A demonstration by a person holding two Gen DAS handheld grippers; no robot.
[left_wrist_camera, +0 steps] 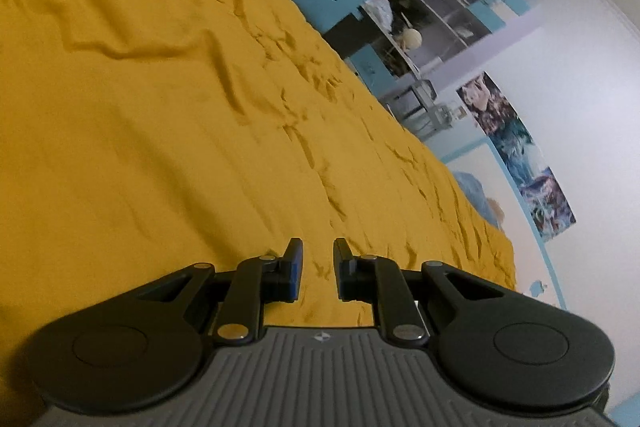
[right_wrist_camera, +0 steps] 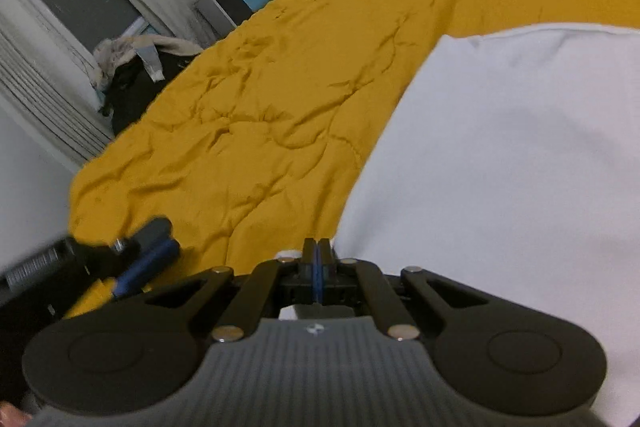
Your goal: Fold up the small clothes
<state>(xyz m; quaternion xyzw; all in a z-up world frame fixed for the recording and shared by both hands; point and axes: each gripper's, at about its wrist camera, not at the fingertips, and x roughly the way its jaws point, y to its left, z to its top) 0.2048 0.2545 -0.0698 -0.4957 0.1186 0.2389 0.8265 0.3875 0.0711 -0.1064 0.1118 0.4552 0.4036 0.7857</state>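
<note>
Pinching the white cloth (right_wrist_camera: 500,163) edge on the yellow bedspread (right_wrist_camera: 280,99), right gripper (right_wrist_camera: 319,267) should pull taut while left gripper (left_wrist_camera: 318,267), empty and parted beside the cloth, takes another corner.

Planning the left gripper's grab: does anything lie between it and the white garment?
Nothing visible does. The open left gripper hovers over bare yellow bedspread; the white garment, pinched by the right gripper, lies just beyond.
</note>
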